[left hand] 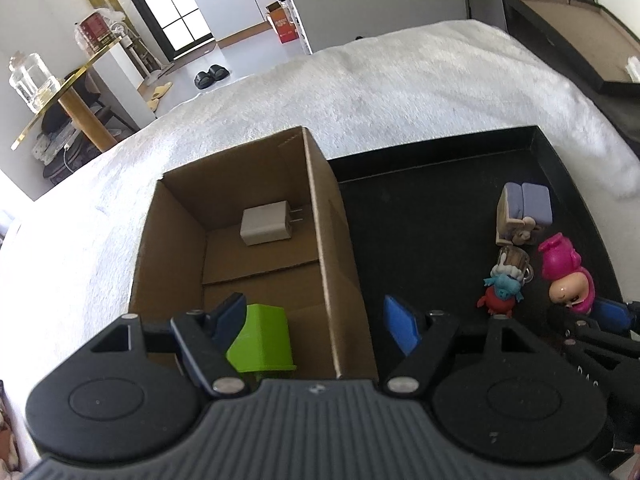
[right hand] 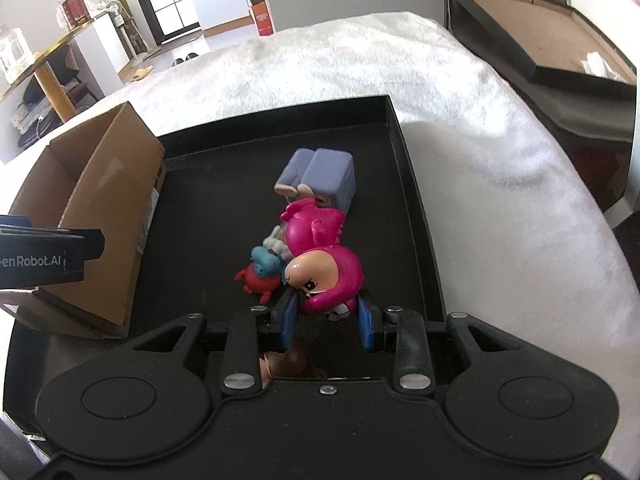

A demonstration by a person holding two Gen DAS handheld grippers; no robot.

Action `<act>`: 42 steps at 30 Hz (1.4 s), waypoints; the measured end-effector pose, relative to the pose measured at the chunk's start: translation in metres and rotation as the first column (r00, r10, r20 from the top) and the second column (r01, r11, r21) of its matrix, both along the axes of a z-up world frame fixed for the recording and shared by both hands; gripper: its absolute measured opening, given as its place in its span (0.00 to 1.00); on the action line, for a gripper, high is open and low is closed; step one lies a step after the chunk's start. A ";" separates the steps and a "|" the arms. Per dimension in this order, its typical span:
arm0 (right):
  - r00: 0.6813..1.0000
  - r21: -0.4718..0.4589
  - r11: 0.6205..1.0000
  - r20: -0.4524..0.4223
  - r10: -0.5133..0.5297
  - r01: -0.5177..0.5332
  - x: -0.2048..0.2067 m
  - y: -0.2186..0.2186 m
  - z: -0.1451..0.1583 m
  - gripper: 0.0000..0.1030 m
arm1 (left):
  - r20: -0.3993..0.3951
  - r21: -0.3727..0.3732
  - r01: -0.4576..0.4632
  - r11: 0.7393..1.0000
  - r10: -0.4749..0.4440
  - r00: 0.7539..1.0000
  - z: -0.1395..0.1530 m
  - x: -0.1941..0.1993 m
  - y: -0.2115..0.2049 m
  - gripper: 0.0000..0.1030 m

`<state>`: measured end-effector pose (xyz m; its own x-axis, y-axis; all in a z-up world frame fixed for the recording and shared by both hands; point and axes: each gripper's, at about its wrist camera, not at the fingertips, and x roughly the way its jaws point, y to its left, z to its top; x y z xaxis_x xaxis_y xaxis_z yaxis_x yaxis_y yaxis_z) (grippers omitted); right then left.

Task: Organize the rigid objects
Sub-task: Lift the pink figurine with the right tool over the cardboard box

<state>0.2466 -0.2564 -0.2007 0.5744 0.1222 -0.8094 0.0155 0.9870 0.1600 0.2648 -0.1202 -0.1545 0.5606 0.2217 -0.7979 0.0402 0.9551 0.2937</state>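
Note:
My right gripper (right hand: 328, 320) is shut on the head of a pink toy figure (right hand: 320, 256), which lies on the black tray (right hand: 208, 200). The same pink toy figure (left hand: 566, 276) shows at the right of the left wrist view. Beside it sit a small red and blue figure (right hand: 260, 272) and a lilac block toy (right hand: 324, 176). My left gripper (left hand: 316, 320) stands open over the right wall of the cardboard box (left hand: 320, 216), with nothing between its fingers. Inside the box lie a white charger (left hand: 268, 222) and a green block (left hand: 264, 340).
The tray and box rest on a white fluffy cover (right hand: 480, 140). A small glass mug charm (left hand: 514, 262) lies among the toys. A dark open case (right hand: 540, 40) stands at the far right. A gold-edged table (left hand: 60, 92) and room floor lie beyond at the left.

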 end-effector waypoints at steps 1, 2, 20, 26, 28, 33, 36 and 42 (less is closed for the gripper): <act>1.000 -0.007 1.000 0.008 0.004 -0.004 0.000 0.002 0.003 0.30 | 0.003 -0.008 -0.002 1.000 0.002 1.000 0.002 -0.002 0.003 0.72; 1.000 -0.016 1.000 0.015 0.009 -0.009 -0.001 0.004 0.005 0.30 | 0.006 -0.014 -0.006 1.000 0.006 1.000 0.003 -0.003 0.005 0.72; 0.997 -0.108 0.994 0.067 0.034 -0.027 0.005 0.043 0.054 0.30 | 0.046 -0.166 -0.050 0.985 0.058 0.997 0.026 -0.010 0.058 0.73; 0.996 -0.133 0.991 0.081 0.045 -0.034 0.010 0.054 0.064 0.30 | 0.062 -0.183 -0.076 0.980 0.089 0.994 0.029 -0.005 0.078 0.73; 0.995 -0.145 0.988 0.087 0.056 -0.042 0.012 0.058 0.067 0.30 | 0.065 -0.186 -0.089 0.979 0.103 0.993 0.028 -0.004 0.085 0.73; 0.990 -0.158 0.985 0.111 0.083 -0.065 0.017 0.070 0.080 0.30 | 0.072 -0.196 -0.118 0.973 0.135 0.988 0.030 -0.003 0.101 0.73; 0.987 -0.166 0.983 0.122 0.102 -0.081 0.022 0.080 0.086 0.30 | 0.073 -0.207 -0.130 0.970 0.148 0.986 0.031 -0.003 0.108 0.73; 0.980 -0.193 0.974 0.134 0.149 -0.122 0.029 0.104 0.093 0.30 | 0.075 -0.243 -0.156 0.958 0.178 0.981 0.029 -0.003 0.127 0.73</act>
